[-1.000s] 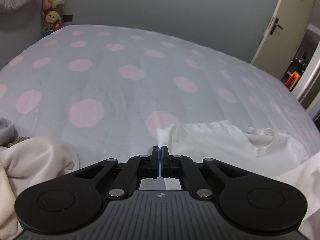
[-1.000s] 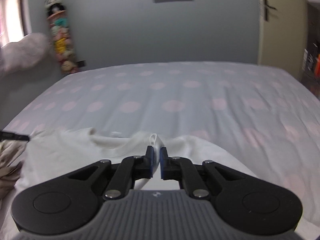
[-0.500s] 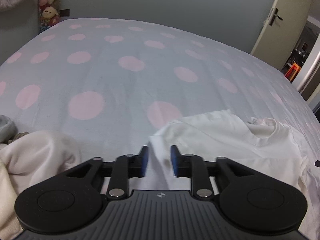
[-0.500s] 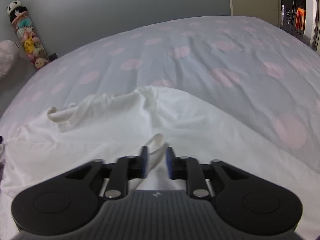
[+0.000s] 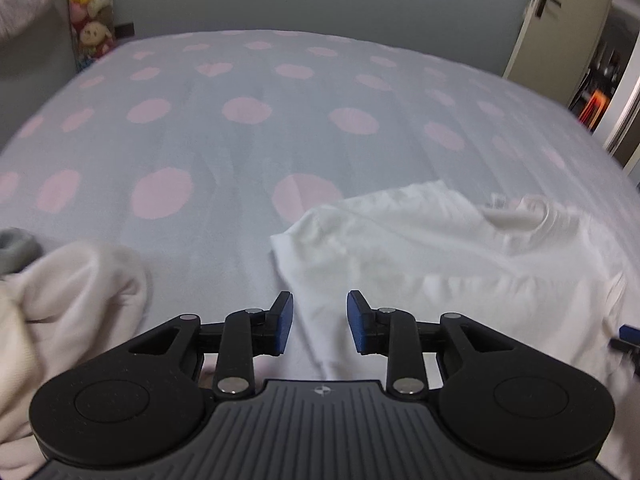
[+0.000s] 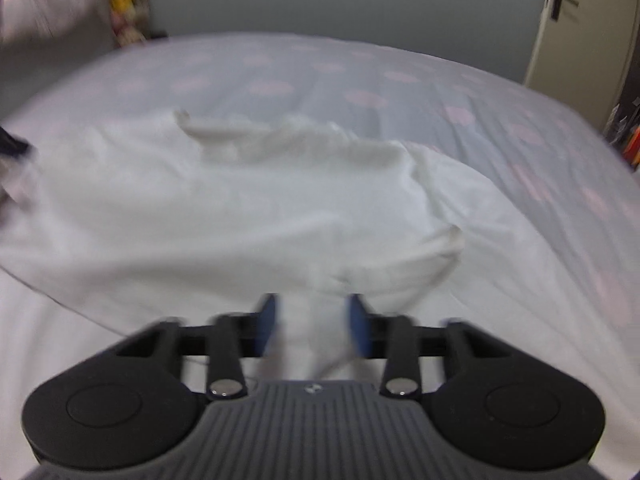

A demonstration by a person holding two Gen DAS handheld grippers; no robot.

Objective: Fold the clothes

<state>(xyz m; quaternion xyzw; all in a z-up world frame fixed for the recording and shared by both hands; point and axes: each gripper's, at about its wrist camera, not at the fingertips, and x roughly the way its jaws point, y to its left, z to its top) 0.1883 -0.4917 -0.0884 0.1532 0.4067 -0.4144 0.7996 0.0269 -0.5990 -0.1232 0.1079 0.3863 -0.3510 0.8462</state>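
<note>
The white T-shirt point(image 5: 440, 248) lies spread on the polka-dot bed point(image 5: 240, 140), collar away from both tongs; the left gripper point(image 5: 319, 322) is opening, unclenched, over its near edge, the right gripper point(image 6: 314, 324) closing around a fabric ridge.

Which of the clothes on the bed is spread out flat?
The white T-shirt, lying spread on the spotted bed with its collar showing. The cream garment on the left is bunched in a heap, and the grey one behind it is crumpled too.
</note>
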